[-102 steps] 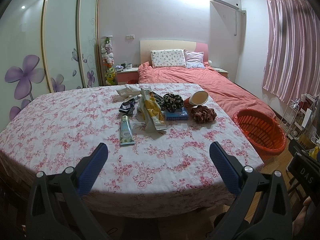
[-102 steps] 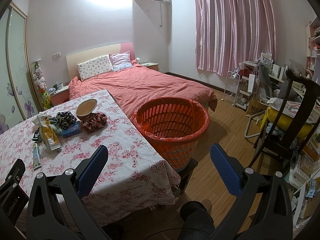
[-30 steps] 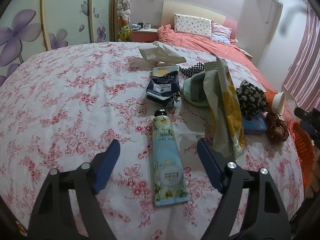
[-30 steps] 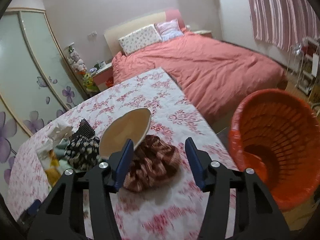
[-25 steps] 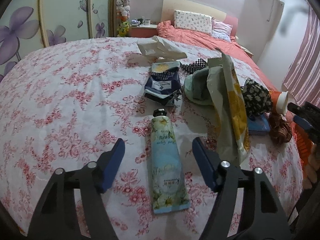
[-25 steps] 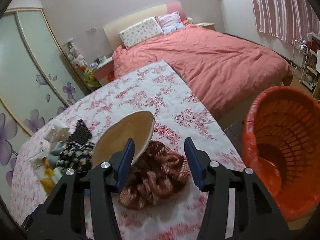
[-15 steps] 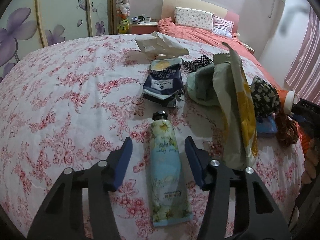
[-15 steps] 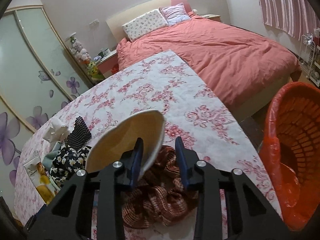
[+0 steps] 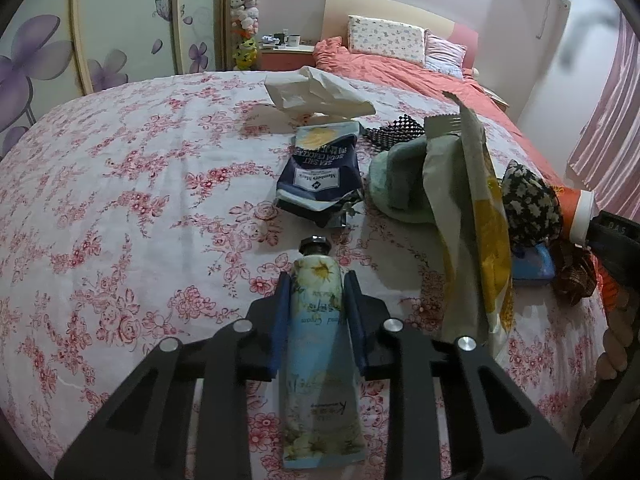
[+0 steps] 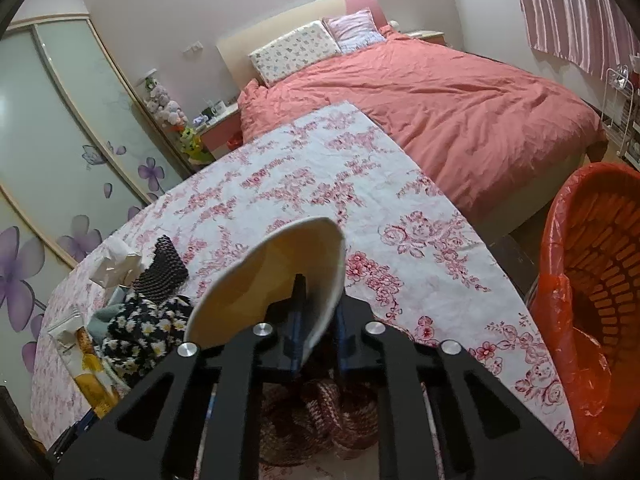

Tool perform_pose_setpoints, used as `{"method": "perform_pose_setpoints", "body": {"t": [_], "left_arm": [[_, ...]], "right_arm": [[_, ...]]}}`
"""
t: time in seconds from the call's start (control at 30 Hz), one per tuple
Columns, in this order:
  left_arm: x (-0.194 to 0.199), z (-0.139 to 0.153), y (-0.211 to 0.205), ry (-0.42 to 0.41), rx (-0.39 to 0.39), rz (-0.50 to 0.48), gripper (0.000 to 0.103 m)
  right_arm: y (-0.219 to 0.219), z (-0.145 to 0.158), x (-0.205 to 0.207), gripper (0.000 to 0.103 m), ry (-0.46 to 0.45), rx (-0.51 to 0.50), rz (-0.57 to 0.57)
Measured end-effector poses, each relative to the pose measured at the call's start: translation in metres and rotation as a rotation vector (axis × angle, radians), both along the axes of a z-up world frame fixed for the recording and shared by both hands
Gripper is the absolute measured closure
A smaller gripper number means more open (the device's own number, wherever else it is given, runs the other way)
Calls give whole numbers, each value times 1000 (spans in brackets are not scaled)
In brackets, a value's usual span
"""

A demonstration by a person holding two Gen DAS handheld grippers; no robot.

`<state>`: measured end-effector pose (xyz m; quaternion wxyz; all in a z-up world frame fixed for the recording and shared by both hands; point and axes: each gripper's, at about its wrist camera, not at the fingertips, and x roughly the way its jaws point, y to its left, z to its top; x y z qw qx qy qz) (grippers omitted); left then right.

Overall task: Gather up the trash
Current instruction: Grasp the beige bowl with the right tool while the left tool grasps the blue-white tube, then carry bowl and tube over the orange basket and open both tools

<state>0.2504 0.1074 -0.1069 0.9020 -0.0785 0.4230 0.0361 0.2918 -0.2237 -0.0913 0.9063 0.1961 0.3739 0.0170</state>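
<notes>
On floral table (image 9: pixel 120 208) | left hand-held gripper (image 9: pixel 316 280) pinching one tube (image 9: pixel 320 344) | right hand-held gripper (image 10: pixel 318 312) pinching one bowl (image 10: pixel 256 280)

Dim, pinkish indoor light, soft shadows, strong fisheye bending and dark vignetting at the corners.

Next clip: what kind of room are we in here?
A bedroom in a home, most likely: a made bed with pillows, a sliding-door wardrobe with flower decals, and a floral-clothed table.
</notes>
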Motion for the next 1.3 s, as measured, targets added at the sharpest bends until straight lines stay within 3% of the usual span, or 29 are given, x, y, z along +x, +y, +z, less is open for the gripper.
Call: {"method": "perform_pose_setpoints", "body": {"t": [0.47,0.97,1.3], "left_arm": [[-13,13,-1,-23,-14,-17,76],[-46,67,-26,-132,-30,-85,76],[-58,98,-69,-190,-34,-187,76]], "right_arm": [[-2,20,-20,99,-64,32,12],[-23,48,-61,99,-133,41,-17],[-56,61,-96,99,-167,10,-78]]}}
